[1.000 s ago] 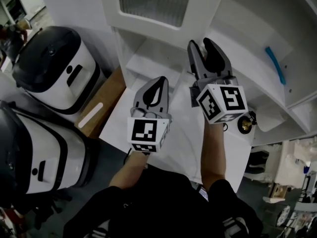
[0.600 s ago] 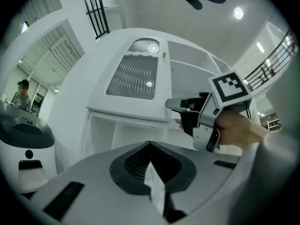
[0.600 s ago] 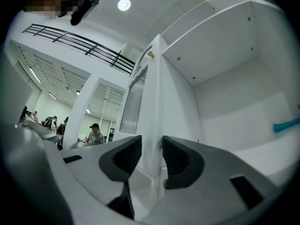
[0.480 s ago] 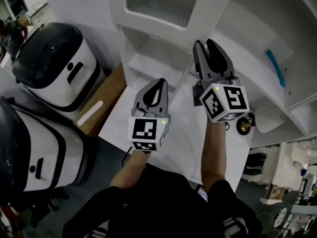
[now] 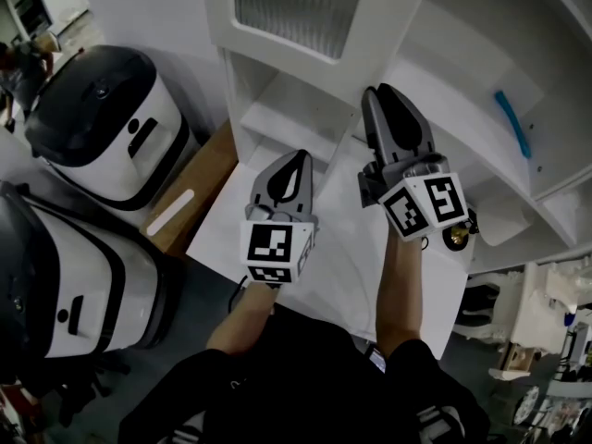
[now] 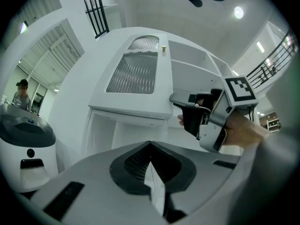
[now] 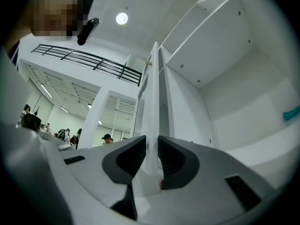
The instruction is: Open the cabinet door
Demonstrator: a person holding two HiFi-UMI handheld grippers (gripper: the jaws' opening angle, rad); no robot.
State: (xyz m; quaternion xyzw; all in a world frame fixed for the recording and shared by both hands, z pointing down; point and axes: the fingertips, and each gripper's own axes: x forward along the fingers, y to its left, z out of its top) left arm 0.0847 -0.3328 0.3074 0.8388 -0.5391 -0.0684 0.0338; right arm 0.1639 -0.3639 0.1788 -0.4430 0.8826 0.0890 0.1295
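The white cabinet door (image 5: 296, 7), with a ribbed glass panel, stands ajar at the top of the head view. My right gripper (image 5: 387, 98) reaches up to its free edge. In the right gripper view the door's edge (image 7: 152, 88) runs straight between the jaws of the right gripper (image 7: 152, 144). The jaws have just been closing, and both pads now sit against that edge. My left gripper (image 5: 298, 160) is shut with nothing in it, held lower and to the left, apart from the cabinet. The left gripper view shows the door (image 6: 133, 74), the left gripper (image 6: 150, 146) and the right gripper (image 6: 177, 99) at the door's corner.
Two black-and-white machines (image 5: 102, 128) (image 5: 65, 285) stand at the left, with a brown board (image 5: 199, 188) beside the cabinet. Open white shelves (image 5: 462, 91) lie behind the door, with a blue object (image 5: 513, 123) on one. A brass knob (image 5: 458, 236) sits near my right wrist.
The right gripper's jaws have narrowed from wide open onto the door's edge, and the gripper has tipped upward a little. The left gripper has kept still.
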